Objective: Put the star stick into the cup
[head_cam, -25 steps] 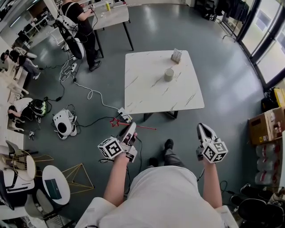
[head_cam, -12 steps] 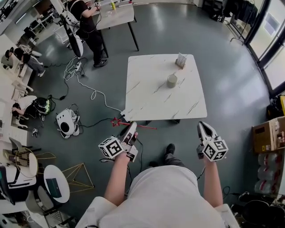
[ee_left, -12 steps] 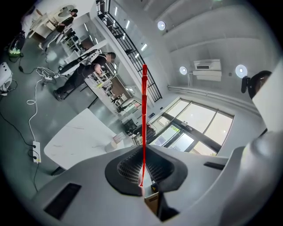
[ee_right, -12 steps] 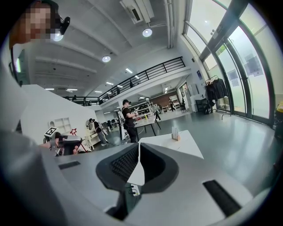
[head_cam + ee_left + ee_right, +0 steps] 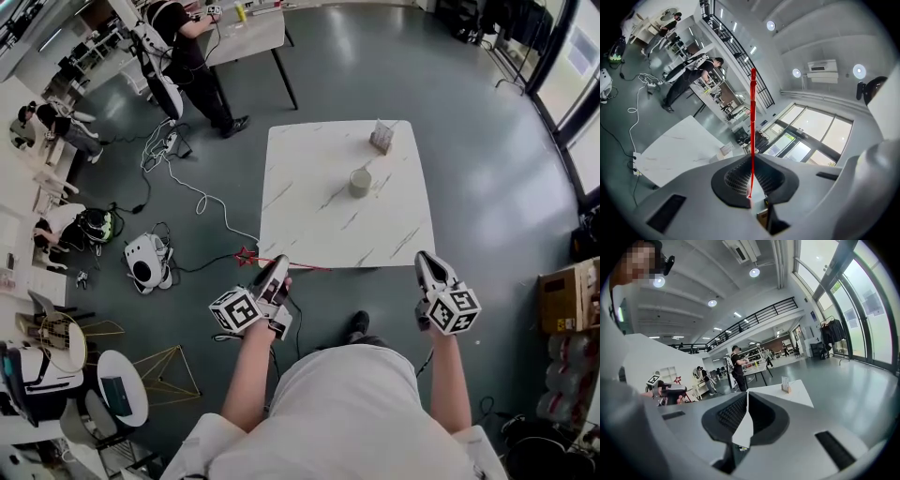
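A thin red star stick is held crosswise in my left gripper, which is shut on its shaft; the star end points left. In the left gripper view the stick rises straight up from between the closed pads. The grey cup stands upright on the white marble table, ahead of both grippers and well beyond their reach. My right gripper is shut with nothing in it, level with the table's near right corner. In the right gripper view its pads meet.
A napkin holder stands at the table's far right. Cables and a power strip lie on the floor to the left beside a white robot vacuum. People work at a table farther back. Cardboard boxes stand at the right.
The table has drawn nearer in the head view as the person steps toward it. Both grippers keep the same pose, the left still holding the stick.
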The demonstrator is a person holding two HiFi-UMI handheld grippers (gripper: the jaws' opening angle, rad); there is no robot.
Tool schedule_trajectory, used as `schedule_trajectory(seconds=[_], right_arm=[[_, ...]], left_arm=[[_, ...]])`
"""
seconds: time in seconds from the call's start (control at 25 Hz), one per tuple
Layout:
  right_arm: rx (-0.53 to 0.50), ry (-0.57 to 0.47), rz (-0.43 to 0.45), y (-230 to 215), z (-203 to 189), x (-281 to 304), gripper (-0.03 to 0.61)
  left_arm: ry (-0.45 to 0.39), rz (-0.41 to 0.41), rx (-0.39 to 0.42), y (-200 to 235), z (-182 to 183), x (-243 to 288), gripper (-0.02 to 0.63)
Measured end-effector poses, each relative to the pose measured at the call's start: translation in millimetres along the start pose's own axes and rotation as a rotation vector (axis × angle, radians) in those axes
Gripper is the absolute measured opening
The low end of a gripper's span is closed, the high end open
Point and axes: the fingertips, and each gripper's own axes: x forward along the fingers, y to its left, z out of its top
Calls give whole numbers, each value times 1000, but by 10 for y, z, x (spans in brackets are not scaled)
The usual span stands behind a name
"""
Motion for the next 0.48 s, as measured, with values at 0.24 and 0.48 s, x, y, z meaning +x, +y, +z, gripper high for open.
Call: schedule_trajectory(seconds=[0.24,0.48], right_arm=[[1,28,40,-348,81,209,29],[-10,70,91,-610,141,451,29]], left_arm=[[-9,15,38,-99,-55,368,23],[-42,47,26,-93,-107,605,23]])
